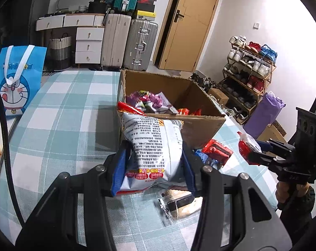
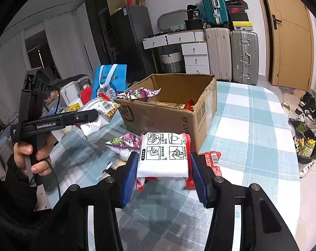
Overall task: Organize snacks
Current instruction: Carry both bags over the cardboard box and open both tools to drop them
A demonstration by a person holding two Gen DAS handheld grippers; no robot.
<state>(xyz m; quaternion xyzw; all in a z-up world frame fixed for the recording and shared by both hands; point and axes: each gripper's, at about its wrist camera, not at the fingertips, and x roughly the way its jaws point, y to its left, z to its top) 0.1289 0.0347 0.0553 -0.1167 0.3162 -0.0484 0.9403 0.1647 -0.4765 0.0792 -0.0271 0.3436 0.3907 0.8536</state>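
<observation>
Gripping a white chip bag (image 1: 155,146), the left gripper (image 1: 153,167) has its blue pads (image 1: 118,173) pressed into the bag's sides, jaws partway closed. Bag back faces the camera: dense Chinese print, too small to read, with red-and-pink squares near the bottom edge. It hangs above the checked tablecloth (image 1: 63,115), in front of the box (image 1: 199,125). From the right wrist view the same gripper (image 2: 95,113) shows "GenRobot.AI" on its side, with a hand (image 2: 30,156) on the handle and the bag (image 2: 99,106) with its barcode at the tip.

Box is open-topped cardboard, standing mid-table; "SF EXP..." partly readable on one wall (image 2: 201,113). Inside: a purple packet (image 1: 149,102) and red wrappers (image 1: 189,111).

Right gripper (image 2: 164,167) clamps a noodle pack (image 2: 164,154), blue pads (image 2: 130,175) tight on both sides, held just in front of the box. Pack is white with red edges, printed with four line-drawn instruction panels and small Chinese text. In the left view it (image 1: 246,148) sticks out of that gripper (image 1: 254,156) to the right of the box.

On the cloth: a purple packet (image 2: 126,142) and a red bar (image 2: 212,161) with a barcode near the box, plus a clear-wrapped snack (image 1: 178,205) under the left gripper. Blue Doraemon bag (image 1: 17,79) stands at the table's left edge.
</observation>
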